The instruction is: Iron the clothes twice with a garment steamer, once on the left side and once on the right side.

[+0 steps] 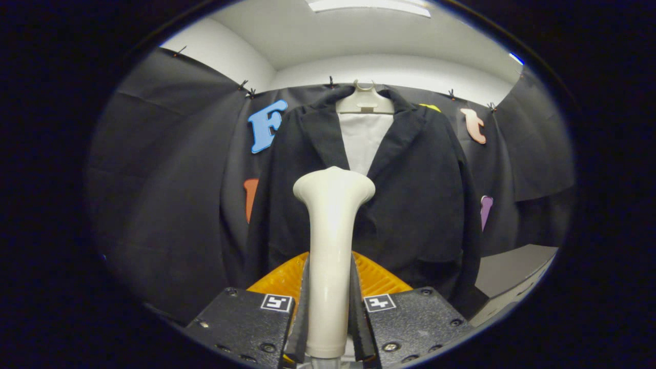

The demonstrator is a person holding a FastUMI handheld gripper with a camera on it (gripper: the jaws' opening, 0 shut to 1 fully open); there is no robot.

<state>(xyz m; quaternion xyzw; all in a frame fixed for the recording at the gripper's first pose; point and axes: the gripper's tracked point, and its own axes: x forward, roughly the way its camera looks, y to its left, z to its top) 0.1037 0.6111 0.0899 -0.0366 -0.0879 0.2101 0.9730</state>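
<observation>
We see the garment steamer as smooth, slightly glossy plastic, clamped between both fingers of the gripper, whose housing looks rough, grainy and matt. The jacket is matt woven cloth; its hanger is smooth plastic.

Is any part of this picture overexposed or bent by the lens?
Gripper view: the steamer, clamped between the fingers, shows mild glare along its handle; the ceiling light is blown out; the fisheye lens curves the walls, while the dark jacket loses fold detail.
</observation>
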